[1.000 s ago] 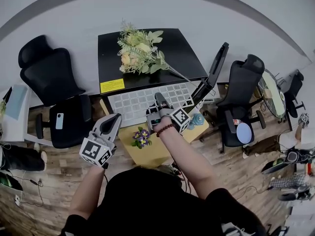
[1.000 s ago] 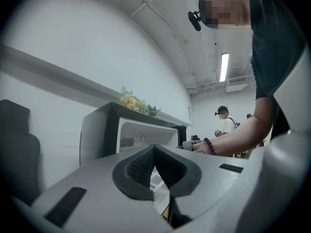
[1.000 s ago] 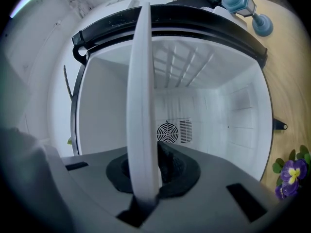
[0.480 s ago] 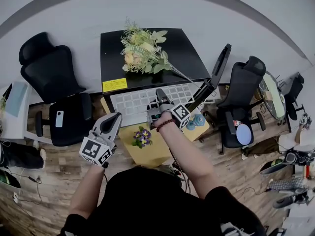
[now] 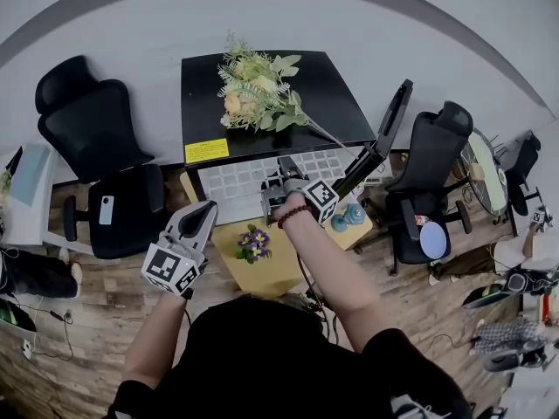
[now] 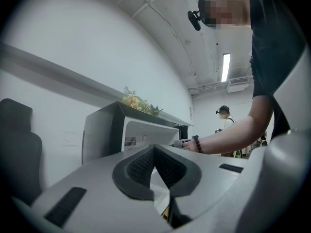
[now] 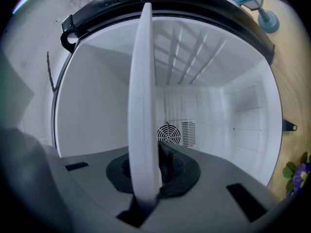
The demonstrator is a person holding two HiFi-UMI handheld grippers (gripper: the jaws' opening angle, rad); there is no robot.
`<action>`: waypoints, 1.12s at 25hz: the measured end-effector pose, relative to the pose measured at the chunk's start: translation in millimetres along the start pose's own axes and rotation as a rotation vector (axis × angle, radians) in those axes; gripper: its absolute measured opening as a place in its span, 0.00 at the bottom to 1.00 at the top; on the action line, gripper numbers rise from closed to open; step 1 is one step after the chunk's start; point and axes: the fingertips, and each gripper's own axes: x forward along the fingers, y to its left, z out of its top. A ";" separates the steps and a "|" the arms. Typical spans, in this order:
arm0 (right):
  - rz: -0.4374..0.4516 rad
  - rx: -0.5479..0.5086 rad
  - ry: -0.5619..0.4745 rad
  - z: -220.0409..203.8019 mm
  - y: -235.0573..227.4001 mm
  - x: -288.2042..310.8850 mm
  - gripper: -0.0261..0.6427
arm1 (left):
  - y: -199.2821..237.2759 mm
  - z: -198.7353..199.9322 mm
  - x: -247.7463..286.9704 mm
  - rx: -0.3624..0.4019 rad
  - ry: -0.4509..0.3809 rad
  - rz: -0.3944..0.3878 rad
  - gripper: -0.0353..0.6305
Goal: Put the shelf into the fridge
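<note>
In the head view the white grid shelf lies flat, its far part inside the black fridge, whose door stands open to the right. My right gripper is shut on the shelf's near edge. In the right gripper view the shelf shows edge-on, clamped between the pads, with the white fridge interior and its fan grille behind. My left gripper hangs back at the lower left, shut and holding nothing. In the left gripper view the fridge is ahead of its jaws.
A bouquet lies on top of the fridge. In front is a low yellow table with purple flowers and blue figurines. Black office chairs stand at the left and right. The floor is wood.
My right gripper has pushed forward a little and the shelf has slid further into the fridge. The left gripper has barely moved.
</note>
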 end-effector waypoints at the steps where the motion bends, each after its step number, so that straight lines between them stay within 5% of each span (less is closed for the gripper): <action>1: -0.001 -0.001 -0.001 0.0 0.5 1.3 0.11 | -0.1 0.1 0.0 0.000 0.000 0.000 0.08; 28: -0.002 -0.021 -0.018 6.2 1.9 41.0 0.11 | 12.3 -5.7 -1.2 -0.009 0.014 0.001 0.08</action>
